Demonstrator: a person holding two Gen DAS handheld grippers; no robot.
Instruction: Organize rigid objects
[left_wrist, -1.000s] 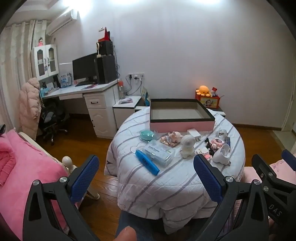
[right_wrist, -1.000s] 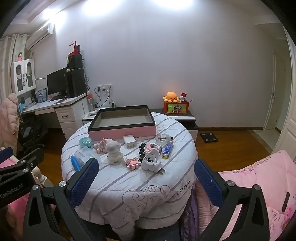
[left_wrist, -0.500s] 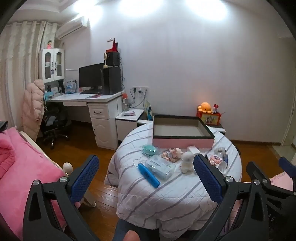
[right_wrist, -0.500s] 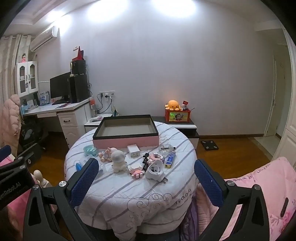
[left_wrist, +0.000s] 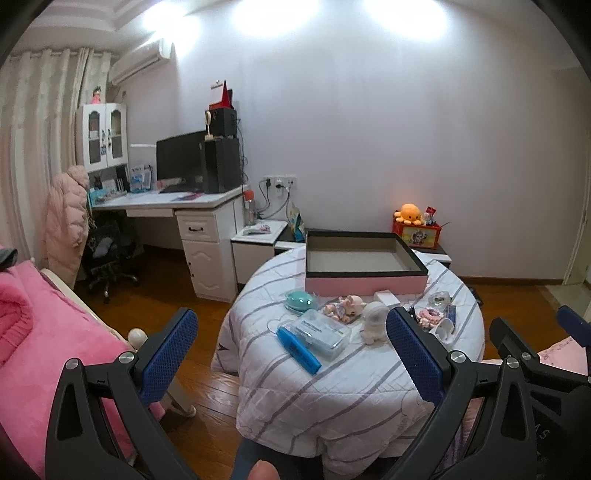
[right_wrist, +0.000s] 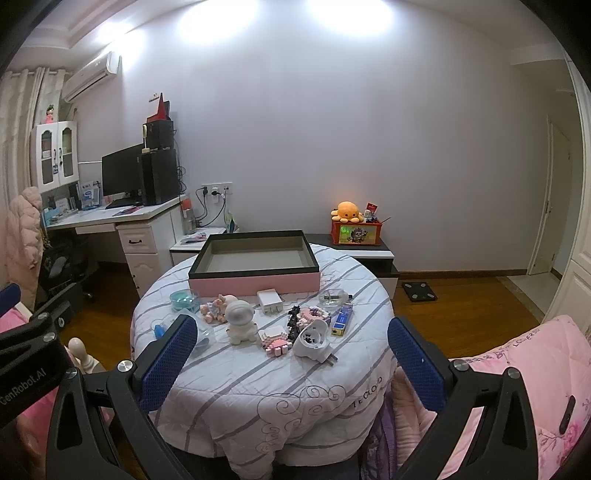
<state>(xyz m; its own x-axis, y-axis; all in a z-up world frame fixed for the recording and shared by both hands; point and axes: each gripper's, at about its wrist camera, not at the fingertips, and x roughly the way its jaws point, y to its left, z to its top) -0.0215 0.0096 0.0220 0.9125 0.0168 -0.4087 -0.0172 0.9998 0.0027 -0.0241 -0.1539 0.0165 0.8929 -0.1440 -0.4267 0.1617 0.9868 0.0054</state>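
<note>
We hold the left gripper (left_wrist: 291, 354) and right gripper (right_wrist: 291, 358) back from the round table (right_wrist: 258, 384), fingers spread wide and empty. The clutter lies in front of the pink tray (right_wrist: 255, 282): a white astronaut figure (right_wrist: 241, 321), blue case (left_wrist: 298, 345), charger (right_wrist: 270, 298).
</note>
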